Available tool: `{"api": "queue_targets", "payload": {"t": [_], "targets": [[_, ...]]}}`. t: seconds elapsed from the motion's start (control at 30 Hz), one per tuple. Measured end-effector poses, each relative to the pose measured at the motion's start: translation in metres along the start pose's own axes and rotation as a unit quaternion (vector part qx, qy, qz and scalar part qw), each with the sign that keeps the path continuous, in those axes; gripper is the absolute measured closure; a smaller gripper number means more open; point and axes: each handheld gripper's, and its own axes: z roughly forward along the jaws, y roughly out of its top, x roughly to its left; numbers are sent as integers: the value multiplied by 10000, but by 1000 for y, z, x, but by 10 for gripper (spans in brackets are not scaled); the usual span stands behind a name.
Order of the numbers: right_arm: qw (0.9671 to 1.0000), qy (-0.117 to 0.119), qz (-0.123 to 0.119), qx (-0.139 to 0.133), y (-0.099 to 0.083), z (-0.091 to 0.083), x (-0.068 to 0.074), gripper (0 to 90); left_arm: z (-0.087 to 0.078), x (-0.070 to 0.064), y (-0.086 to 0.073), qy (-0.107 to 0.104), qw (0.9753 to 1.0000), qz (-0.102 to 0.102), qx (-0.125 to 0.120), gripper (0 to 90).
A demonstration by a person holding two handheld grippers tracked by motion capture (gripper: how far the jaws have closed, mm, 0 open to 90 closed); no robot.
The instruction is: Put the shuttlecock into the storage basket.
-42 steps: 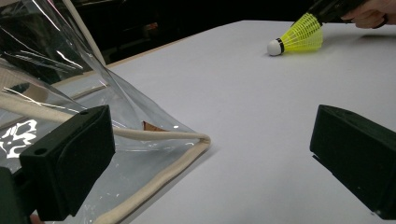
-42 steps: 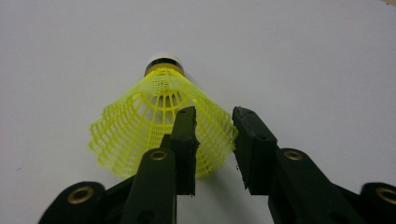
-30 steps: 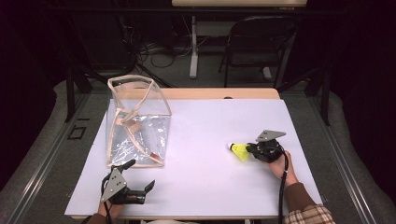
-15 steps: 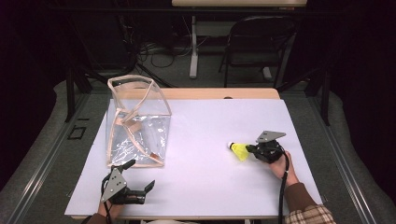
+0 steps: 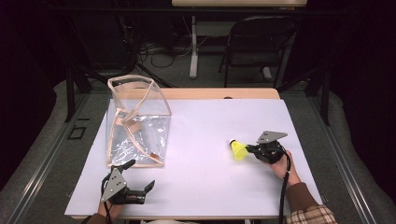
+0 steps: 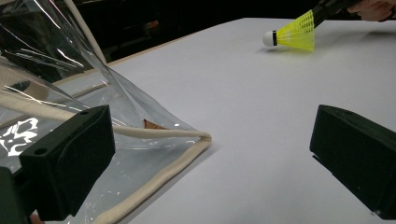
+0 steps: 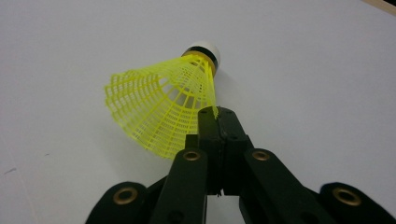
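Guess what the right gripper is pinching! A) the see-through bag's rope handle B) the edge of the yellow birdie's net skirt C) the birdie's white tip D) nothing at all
B: in the right gripper view the right gripper has its jaws closed together on the rim of the yellow shuttlecock, whose white tip points away from the jaws; the clear bag stands far off beside the left gripper.

Bright overhead light whitens the table (image 5: 205, 135) against a dark room toward twelve o'clock, glare streaks the clear bag (image 6: 56, 70), and the close black jaws blur softly.
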Motion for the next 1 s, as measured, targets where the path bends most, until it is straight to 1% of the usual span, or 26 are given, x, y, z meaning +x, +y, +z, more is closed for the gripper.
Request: {"api": "queue_targets", "payload": {"t": [0.33, 0.4, 0.43, 0.6, 0.83, 1.0], "targets": [[9999, -6, -17, -170, 10, -11, 0, 900, 0, 0, 0, 17, 10000, -12, 3, 0], [9999, -13, 12, -167, 11, -12, 1, 900, 0, 0, 0, 22, 10000, -23, -2, 0], [9998, -19, -26, -173, 13, -13, 1, 900, 0, 0, 0, 25, 10000, -18, 0, 0], [9998, -30, -52, -213, 18, -19, 1, 900, 0, 0, 0, 32, 10000, -20, 4, 0], [9994, -59, -26, -344, 26, -27, -1, 900, 0, 0, 0, 34, 10000, -21, 4, 0], [9992, -69, -17, -385, 30, -31, -1, 900, 0, 0, 0, 37, 10000, -20, 3, 0]]}}
